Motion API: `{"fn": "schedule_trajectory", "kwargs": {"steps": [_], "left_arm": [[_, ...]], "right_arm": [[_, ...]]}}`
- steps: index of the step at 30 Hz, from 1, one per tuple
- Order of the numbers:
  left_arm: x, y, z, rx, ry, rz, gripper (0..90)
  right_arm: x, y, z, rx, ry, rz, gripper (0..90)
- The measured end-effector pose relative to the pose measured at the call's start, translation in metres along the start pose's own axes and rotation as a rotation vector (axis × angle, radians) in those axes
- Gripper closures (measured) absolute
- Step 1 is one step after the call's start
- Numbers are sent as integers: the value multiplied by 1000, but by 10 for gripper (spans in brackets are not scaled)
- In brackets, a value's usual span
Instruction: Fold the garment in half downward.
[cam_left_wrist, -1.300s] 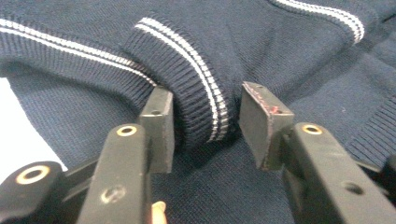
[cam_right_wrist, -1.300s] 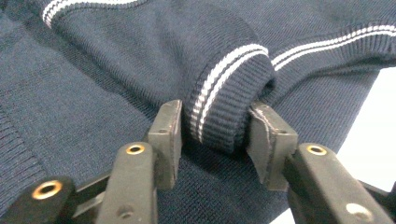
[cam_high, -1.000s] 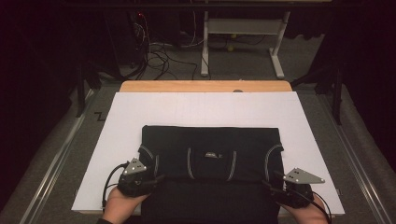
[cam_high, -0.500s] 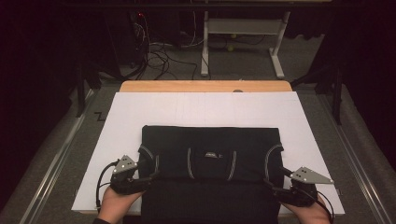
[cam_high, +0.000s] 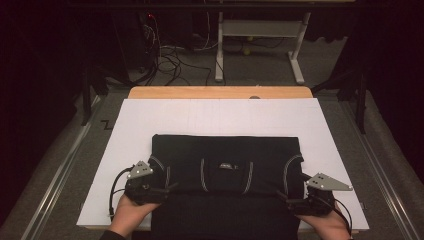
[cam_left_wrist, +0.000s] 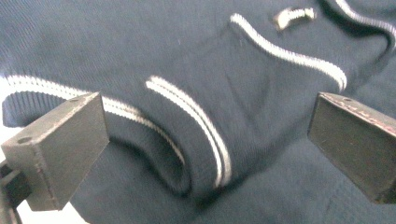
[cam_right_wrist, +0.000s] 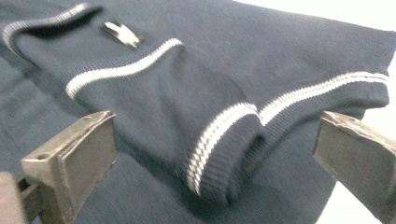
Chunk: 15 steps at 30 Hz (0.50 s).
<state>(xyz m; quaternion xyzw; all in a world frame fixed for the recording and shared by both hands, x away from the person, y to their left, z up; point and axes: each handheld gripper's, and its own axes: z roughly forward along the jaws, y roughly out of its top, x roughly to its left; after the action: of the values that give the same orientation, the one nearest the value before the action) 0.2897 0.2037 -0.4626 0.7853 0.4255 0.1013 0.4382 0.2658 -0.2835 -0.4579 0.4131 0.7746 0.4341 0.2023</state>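
One folded navy sweater (cam_high: 225, 190), long axis parallel to table (cam_high: 150, 115) near edge, hem cut off. Left gripper (cam_high: 162, 189), right gripper (cam_high: 289, 200): jaws just opened, nothing gripped.

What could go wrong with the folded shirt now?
Both grippers, left and right, have just been opening, and nothing is pinched. The folded shirt lies loose, so its striped cuffs might spring back and unfold. The open jaws sit right beside the cloth and could snag it when pulled away. The shirt's near edge may overhang the board and slide.
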Motion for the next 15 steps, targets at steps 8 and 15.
{"fn": "schedule_trajectory", "kwargs": {"steps": [8, 15], "left_arm": [[-1, 27, 13, -19, -26, 4, 0], [5, 43, 30, 11, -52, -33, 0]], "right_arm": [[2, 28, 16, -4, 9, -27, 7], [4, 53, 39, 7, 15, -46, 45]]}}
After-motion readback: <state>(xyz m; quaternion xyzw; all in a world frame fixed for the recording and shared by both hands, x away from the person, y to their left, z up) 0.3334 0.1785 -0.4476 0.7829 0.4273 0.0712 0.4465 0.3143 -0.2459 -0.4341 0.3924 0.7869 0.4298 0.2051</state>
